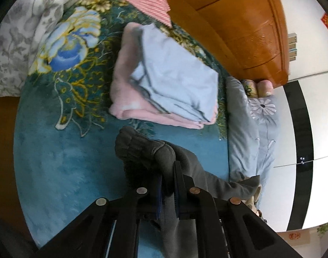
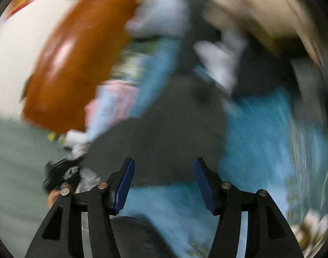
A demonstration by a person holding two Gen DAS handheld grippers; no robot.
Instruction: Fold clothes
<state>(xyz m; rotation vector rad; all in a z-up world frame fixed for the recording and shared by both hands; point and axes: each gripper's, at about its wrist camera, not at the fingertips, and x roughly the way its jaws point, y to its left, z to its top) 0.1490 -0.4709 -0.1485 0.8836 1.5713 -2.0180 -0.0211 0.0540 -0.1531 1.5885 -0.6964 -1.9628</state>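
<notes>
My left gripper (image 1: 168,172) is shut on a dark grey garment (image 1: 142,148), bunched at the fingertips and trailing to the right over the teal floral bedspread (image 1: 56,150). Beyond it lies a stack of folded clothes: a light blue piece (image 1: 176,73) on top of a pink one (image 1: 125,99). A pink patterned cloth (image 1: 151,6) lies further back. The right wrist view is heavily blurred. My right gripper (image 2: 164,172) is open and empty, above the spread grey garment (image 2: 164,133) on the bedspread (image 2: 260,129). The folded stack (image 2: 112,103) shows to its left.
A grey floral pillow (image 1: 20,38) lies at the left. A wooden headboard (image 1: 245,28) stands behind the bed. A light grey quilt with flowers (image 1: 249,129) lies along the right. A white wall (image 1: 314,49) is beyond. The headboard (image 2: 73,64) also shows blurred in the right wrist view.
</notes>
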